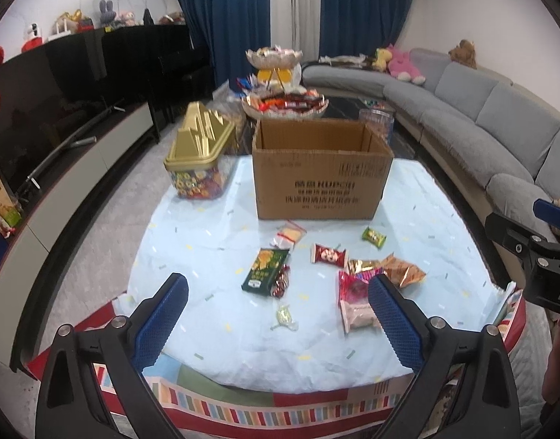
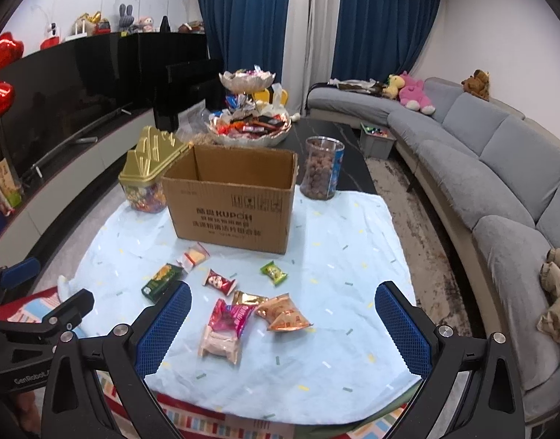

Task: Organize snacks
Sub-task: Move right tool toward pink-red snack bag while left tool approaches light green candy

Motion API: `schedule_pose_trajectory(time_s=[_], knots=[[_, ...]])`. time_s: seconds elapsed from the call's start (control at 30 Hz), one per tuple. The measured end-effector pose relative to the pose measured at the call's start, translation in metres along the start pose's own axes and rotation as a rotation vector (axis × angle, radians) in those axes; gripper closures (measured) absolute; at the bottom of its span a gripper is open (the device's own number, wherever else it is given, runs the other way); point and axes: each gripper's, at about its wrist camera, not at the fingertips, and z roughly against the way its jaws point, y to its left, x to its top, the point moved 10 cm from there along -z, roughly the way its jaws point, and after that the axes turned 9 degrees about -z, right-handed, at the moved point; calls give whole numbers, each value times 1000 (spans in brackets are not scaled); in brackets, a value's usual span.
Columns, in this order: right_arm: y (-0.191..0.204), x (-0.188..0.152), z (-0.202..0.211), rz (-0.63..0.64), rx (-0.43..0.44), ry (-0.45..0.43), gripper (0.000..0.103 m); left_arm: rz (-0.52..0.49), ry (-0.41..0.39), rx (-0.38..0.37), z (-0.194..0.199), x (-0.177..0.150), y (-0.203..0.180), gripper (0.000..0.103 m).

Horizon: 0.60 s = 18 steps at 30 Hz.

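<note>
Cardboard box [image 2: 230, 201] printed "KUPOH", snacks [image 2: 225, 323] nearby

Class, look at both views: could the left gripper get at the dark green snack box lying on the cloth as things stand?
Probably yes. The left gripper is open and empty, and the dark green snack box lies just ahead with bare cloth between; only a small red wrapper touches its side.

A low table covered with a pale blue speckled cloth [image 2: 327, 344] filled the centre of both views. On it, toward the back, stood an open brown cardboard box [image 2: 236, 208], with a gold-lidded clear candy jar [image 2: 148, 179] at its left and a clear cylindrical jar of brown snacks [image 2: 322, 168] at its right. Small wrapped snacks lay scattered in front: a dark green packet [image 1: 264, 269], a red packet [image 1: 328, 255], a small green candy [image 2: 274, 272], a pink pouch [image 2: 227, 327] and an orange bag [image 2: 285, 312].
</note>
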Motion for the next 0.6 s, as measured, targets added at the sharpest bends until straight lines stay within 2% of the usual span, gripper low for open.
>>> schedule_pose_trajectory(time_s=[0.47, 0.6], knots=[[4, -28, -55, 17, -16, 121, 1, -14, 119, -25, -55, -22, -3, 8], [6, -36, -68, 33, -17, 152, 1, -30, 158, -39, -71, -32, -5, 15]])
